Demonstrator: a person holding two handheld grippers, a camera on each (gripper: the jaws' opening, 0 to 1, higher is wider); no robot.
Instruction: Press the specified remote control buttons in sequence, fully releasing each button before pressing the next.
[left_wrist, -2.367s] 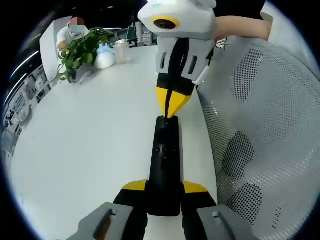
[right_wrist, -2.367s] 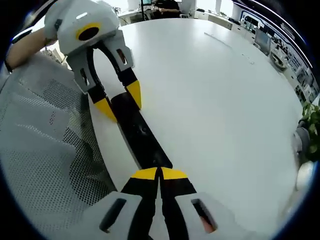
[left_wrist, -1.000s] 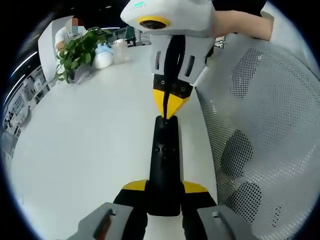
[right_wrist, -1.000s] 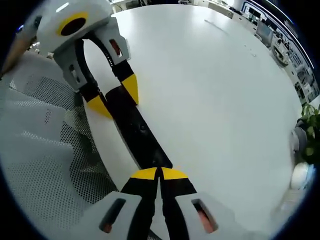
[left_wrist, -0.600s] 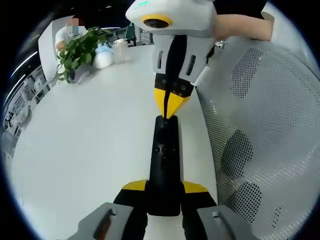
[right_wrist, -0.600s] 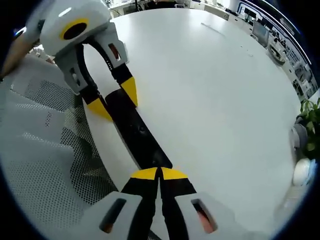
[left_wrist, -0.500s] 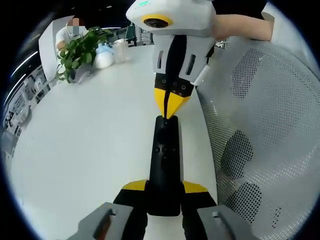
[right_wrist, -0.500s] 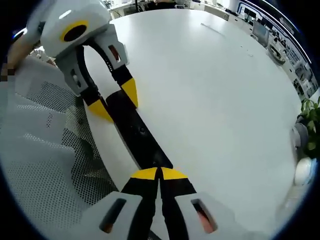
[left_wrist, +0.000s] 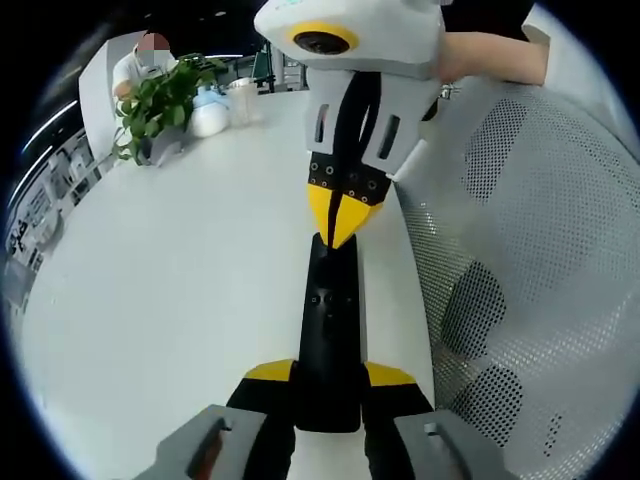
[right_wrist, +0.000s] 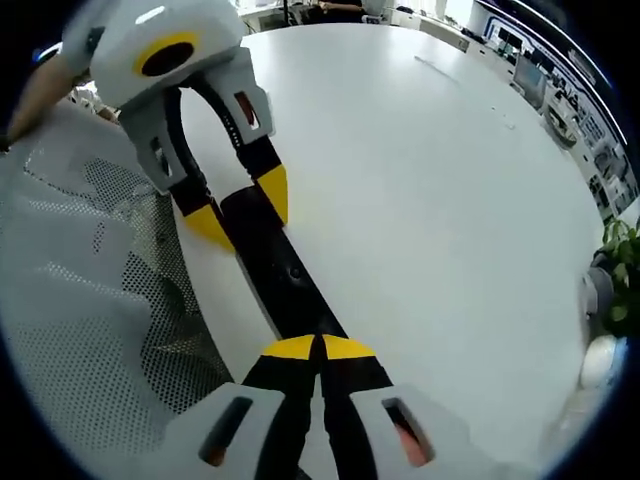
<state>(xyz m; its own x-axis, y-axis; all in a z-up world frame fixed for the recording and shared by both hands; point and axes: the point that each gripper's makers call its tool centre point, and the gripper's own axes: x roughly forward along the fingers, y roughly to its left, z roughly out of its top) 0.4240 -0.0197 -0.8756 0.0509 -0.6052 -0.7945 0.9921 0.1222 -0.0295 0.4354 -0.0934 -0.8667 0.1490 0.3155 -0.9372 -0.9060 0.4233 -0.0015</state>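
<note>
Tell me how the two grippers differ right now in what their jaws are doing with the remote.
The left gripper has its jaws apart, one on each side of the black remote control's near end, clamping it; the right gripper has its jaws shut together into one point. The left gripper grips the remote's sides, while the right gripper's closed tip sits at its far end, on its top face. Both have yellow-tipped black jaws and white bodies.
</note>
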